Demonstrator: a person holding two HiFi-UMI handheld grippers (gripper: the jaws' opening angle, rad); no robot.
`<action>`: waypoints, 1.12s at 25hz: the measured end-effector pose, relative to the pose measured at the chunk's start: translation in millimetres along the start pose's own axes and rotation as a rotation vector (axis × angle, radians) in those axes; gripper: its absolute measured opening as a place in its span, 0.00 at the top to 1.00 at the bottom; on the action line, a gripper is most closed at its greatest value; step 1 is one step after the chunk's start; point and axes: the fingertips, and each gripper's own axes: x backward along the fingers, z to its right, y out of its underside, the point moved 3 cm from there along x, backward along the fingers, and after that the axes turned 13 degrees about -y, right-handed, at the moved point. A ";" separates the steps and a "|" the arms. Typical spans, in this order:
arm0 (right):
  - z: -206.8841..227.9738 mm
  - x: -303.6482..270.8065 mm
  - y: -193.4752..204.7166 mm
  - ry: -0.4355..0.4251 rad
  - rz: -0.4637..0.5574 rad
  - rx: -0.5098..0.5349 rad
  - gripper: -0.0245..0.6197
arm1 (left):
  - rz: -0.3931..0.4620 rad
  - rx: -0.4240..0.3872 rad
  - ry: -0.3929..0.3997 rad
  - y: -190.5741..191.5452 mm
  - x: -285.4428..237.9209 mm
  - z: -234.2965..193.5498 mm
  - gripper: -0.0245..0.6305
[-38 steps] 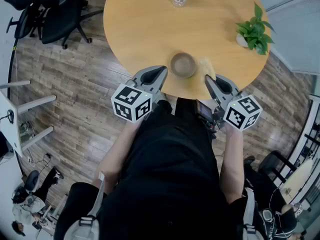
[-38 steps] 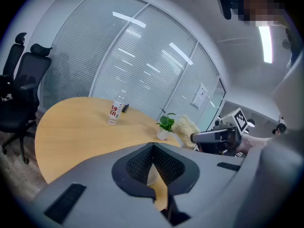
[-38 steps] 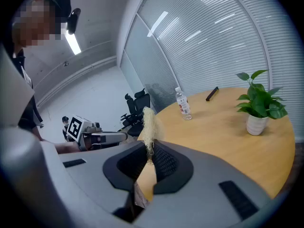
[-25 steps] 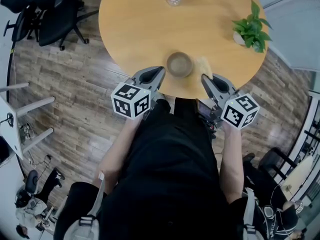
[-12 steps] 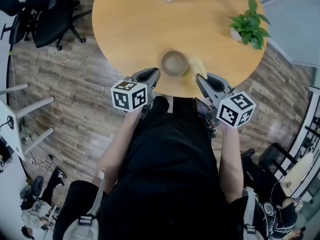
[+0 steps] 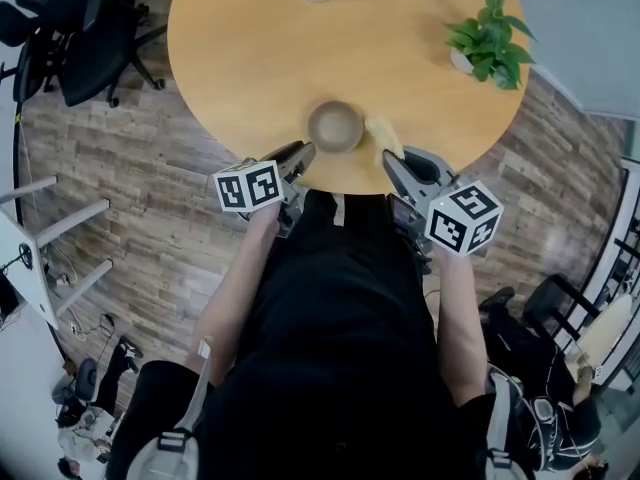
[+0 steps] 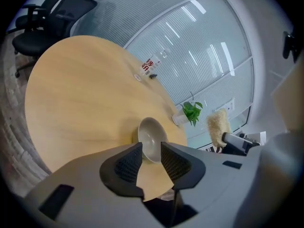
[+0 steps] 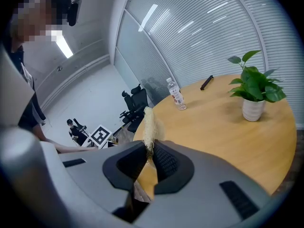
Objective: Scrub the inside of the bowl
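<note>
1. Two grippers were at the near edge of the table [image 6: 250, 48]. The left gripper [image 6: 298, 151] was just beside the bowl [image 6: 335, 126] and did not touch it.
2. In the left gripper view, the jaws of the left gripper [image 7: 151, 158] were opening. The gap was moderate and nothing was between the pads. The bowl [image 7: 152, 139] was only seen beyond them.
3. The bowl stood upright and looked empty, near the table edge closest to the person. The scrubbing had probably not begun.
4. To its right was the sponge [image 6: 384, 138], a pale yellow rough piece. The right gripper [image 6: 392, 160] held it, with the jaws closed on its lower end [image 8: 149, 127], so most of it stood free above the pads.
5. The plant [image 6: 487, 33] was far right, well apart.
6. Risks, as I judge them:
   - The bowl was free and close to the edge, so a push from the left jaws, instead of a clean grip on the rim, could slide it off.
   - Without a hold it could turn or tip under the sponge.
   - The sponge was gripped only at one end, so it could bend or slip out under pressure.
</note>
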 end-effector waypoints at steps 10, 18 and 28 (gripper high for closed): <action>14.8 9.8 -0.6 0.013 -0.005 -0.024 0.90 | -0.063 0.092 -0.042 6.5 -31.4 -8.1 0.72; 18.5 10.6 -0.8 0.018 -0.016 -0.033 0.90 | -0.090 0.128 -0.066 6.7 -41.2 -12.5 0.73; 23.3 4.2 -5.4 0.008 -0.022 -0.037 0.90 | -0.105 0.146 -0.061 0.6 -46.7 -14.1 0.87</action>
